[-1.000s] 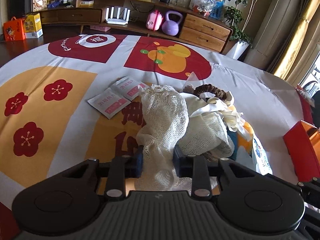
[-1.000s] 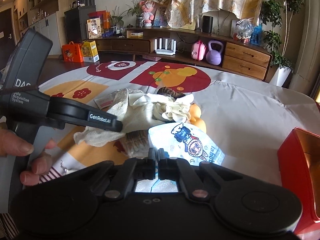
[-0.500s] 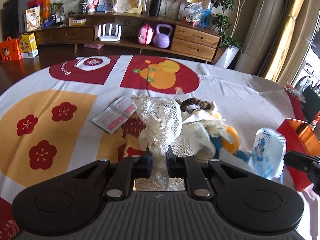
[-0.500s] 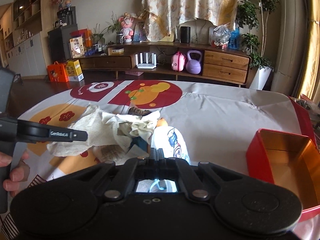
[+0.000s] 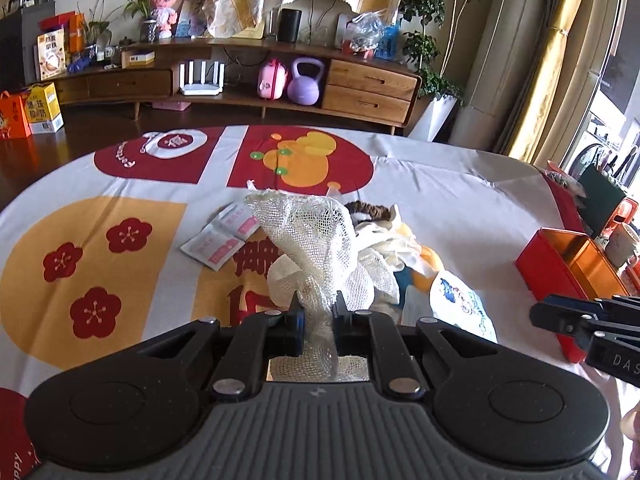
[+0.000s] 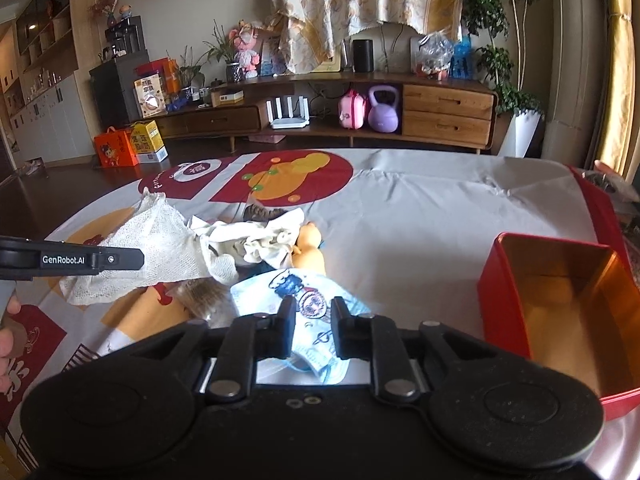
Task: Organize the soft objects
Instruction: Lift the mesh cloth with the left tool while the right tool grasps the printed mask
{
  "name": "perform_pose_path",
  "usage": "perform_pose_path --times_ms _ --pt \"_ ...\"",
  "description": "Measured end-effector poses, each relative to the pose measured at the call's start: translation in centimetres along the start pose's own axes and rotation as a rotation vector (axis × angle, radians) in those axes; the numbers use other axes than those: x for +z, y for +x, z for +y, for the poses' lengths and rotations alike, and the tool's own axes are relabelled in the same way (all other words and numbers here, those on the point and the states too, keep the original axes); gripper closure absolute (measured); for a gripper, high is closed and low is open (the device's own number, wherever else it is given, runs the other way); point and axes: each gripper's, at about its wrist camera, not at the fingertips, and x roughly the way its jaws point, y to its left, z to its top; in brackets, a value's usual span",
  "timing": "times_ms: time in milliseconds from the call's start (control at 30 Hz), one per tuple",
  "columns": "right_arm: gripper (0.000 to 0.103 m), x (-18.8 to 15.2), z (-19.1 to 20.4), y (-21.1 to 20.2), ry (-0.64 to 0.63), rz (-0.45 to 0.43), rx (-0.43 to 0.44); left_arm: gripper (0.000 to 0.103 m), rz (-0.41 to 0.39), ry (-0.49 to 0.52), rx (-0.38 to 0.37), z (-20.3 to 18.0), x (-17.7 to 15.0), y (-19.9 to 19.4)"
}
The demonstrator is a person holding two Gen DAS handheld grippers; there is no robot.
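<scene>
My left gripper (image 5: 317,304) is shut on a white mesh cloth (image 5: 308,236), which stands bunched above the jaws and hangs lifted over the pile. From the right wrist view the same mesh cloth (image 6: 160,248) drapes from the left gripper (image 6: 138,259). My right gripper (image 6: 313,308) has its jaws opening; a pale blue printed mask (image 6: 280,284) lies on the tablecloth under and between the fingers, not pinched. A cream cloth (image 6: 256,236), an orange plush toy (image 6: 308,240) and a brown scrunchie (image 6: 260,212) stay piled just beyond.
A red box (image 6: 492,276) with a gold inside stands open at the right of the table. Two pink-and-white sachets (image 5: 218,236) lie left of the pile. A person's fingers (image 6: 8,340) show at the left edge. The patterned tablecloth (image 6: 420,220) spreads wide behind.
The left gripper closed on the mesh cloth and raised it. The right gripper carried the blue mask rightward out of the pile, then spread its jaws, and the mask now lies flat.
</scene>
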Motion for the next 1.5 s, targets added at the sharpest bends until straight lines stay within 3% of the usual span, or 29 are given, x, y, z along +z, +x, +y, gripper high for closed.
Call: perform_pose_path --times_ms 67,133,467,700,867,967,1500 --pt "0.054 -0.2 0.4 0.4 -0.004 0.000 0.019 0.091 0.007 -0.005 -0.003 0.2 -0.3 0.0" --pt "0.037 -0.2 1.1 0.8 -0.016 -0.006 0.031 0.091 0.013 -0.007 -0.006 0.2 -0.4 0.2" --pt "0.031 -0.1 4.5 5.6 -0.103 0.053 0.002 0.091 0.012 0.010 -0.016 0.2 -0.9 0.8" --pt "0.054 -0.4 5.7 7.1 -0.163 0.075 -0.051 0.091 0.022 -0.001 -0.010 0.8 -1.1 1.3" --pt "0.088 -0.5 6.0 7.1 -0.177 0.072 -0.073 0.091 0.026 0.000 -0.013 0.8 -1.3 1.5" --pt "0.102 -0.5 6.0 6.4 -0.181 0.053 -0.093 0.091 0.022 0.008 -0.013 0.7 -1.4 1.4" --pt "0.103 1.7 0.2 -1.0 -0.028 -0.076 -0.123 0.091 -0.043 0.052 -0.041 -1.4 0.1 -1.5"
